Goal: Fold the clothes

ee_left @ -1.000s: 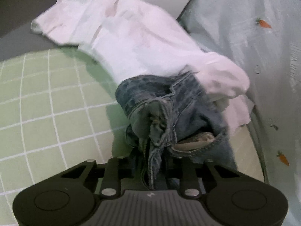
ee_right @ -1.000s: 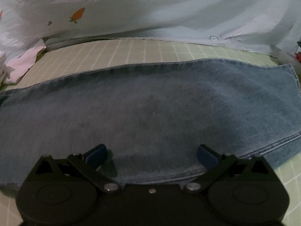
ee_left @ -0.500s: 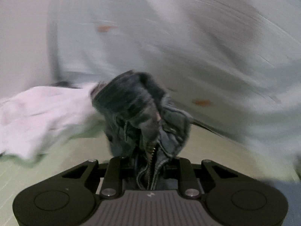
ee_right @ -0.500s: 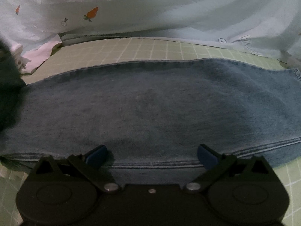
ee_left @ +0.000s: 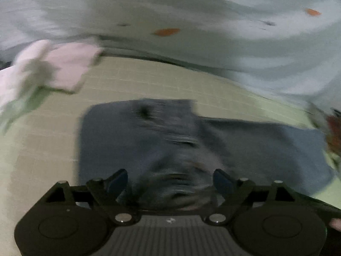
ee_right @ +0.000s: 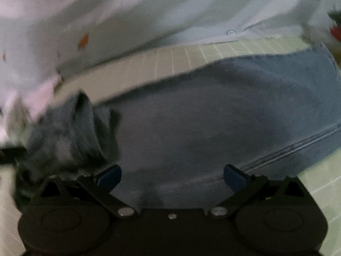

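Left tongs (ee_left: 170, 181) spread wide and empty above jeans (ee_left: 191, 140), right tongs (ee_right: 171, 176) likewise gaping over the jeans (ee_right: 213, 117), denim folded on green grid sheet (ee_left: 149, 81), pink cloth (ee_left: 64, 64) far left, carrot-print quilt (ee_left: 213, 21) behind

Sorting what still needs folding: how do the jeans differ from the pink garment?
The jeans are blue denim, spread long across the green sheet; the pink garment is pale and lies bunched by the sheet's edge. The jeans lie right before both open grippers; the pink garment lies farther off. Both rest on the sheet.
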